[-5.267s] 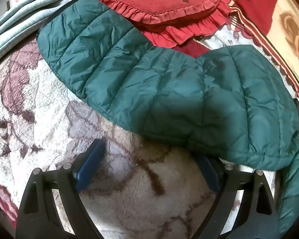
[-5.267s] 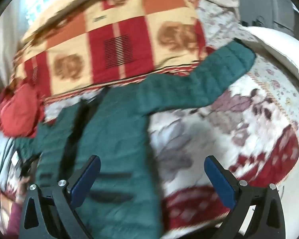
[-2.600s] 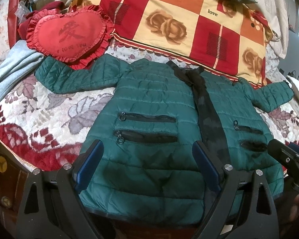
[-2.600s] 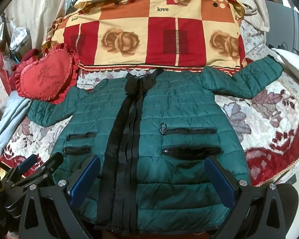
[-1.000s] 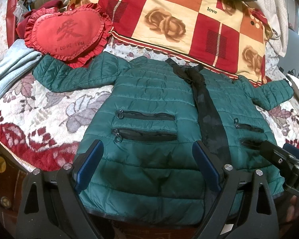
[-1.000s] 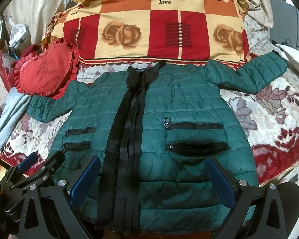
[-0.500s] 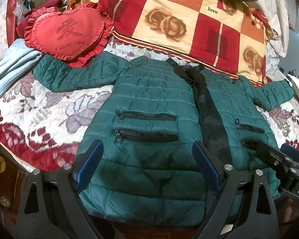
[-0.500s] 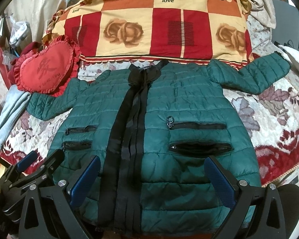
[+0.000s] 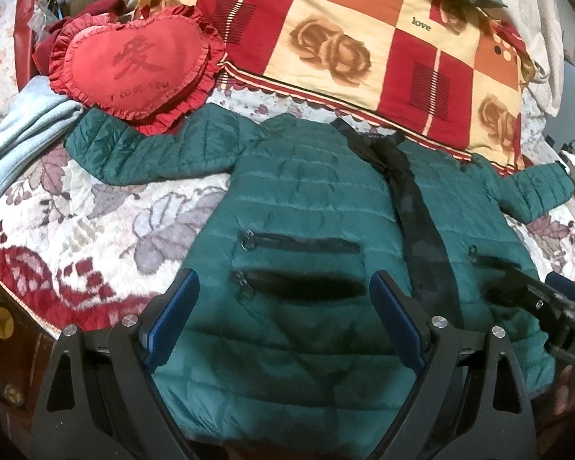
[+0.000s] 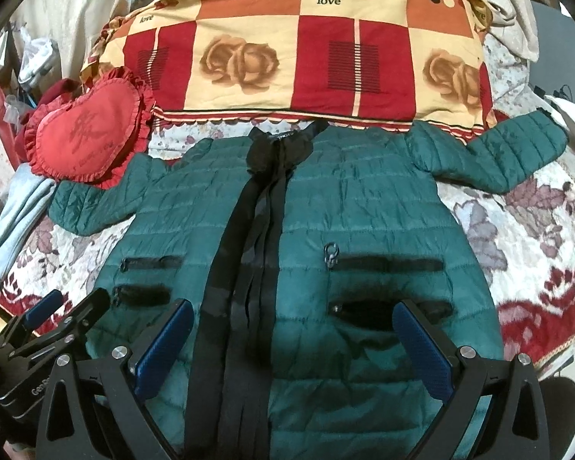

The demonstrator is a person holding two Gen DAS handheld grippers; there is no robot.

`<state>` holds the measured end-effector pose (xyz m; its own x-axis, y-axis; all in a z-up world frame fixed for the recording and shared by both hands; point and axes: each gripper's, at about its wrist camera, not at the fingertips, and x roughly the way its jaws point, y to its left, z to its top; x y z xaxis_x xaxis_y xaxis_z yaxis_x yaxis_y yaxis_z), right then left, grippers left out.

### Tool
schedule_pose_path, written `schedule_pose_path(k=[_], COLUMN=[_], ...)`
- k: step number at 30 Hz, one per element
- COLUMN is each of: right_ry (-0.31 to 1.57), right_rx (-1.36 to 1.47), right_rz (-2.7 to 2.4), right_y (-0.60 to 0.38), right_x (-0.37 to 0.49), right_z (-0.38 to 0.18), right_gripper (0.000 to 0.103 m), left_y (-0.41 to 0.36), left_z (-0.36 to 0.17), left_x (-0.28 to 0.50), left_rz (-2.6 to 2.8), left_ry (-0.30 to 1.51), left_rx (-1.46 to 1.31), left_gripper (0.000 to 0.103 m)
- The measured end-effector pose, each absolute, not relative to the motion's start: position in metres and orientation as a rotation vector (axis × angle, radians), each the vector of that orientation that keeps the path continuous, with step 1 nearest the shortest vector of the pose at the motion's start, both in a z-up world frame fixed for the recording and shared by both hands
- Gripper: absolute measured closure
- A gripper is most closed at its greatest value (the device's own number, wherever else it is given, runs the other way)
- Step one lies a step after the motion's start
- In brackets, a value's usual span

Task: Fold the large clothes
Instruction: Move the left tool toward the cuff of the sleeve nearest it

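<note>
Both views crept closer. Jacket (image 10: pixel 364 207) flat on bed (image 9: pixel 96 230), collar at 12. My left hand-held gripper (image 9: pixel 283 322) and right hand-held gripper (image 10: pixel 293 345) gape, empty. Risk: slick quilting slips, sleeve (image 9: pixel 142 149) snags under heart pillow (image 9: pixel 134 65).

Floral cream-and-maroon bedspread (image 9: pixel 76 237) across bed | checked red-and-cream rose quilt (image 10: pixel 299 57) at 12 o'clock | red frilled heart cushion (image 9: pixel 134 65) at 10 o'clock | folded grey cloth (image 9: pixel 23 145) at 9 o'clock
</note>
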<state>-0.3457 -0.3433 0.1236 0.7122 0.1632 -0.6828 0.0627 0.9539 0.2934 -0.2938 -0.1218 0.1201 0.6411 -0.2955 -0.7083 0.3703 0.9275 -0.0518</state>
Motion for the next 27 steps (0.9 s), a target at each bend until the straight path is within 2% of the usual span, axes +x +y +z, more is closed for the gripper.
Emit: schedule_pose_path(k=[27], right_ry=[0.799], right_rx=[0.293], right_rz=[0.142], right_y=[-0.322], right_x=[-0.214], right_z=[0.141], right_gripper=[0.0], left_y=[-0.151], left_z=[0.125], left_x=[-0.178], left_rz=[-0.326], left_ry=[0.829], left_rx=[0.104], left_gripper=[0.012])
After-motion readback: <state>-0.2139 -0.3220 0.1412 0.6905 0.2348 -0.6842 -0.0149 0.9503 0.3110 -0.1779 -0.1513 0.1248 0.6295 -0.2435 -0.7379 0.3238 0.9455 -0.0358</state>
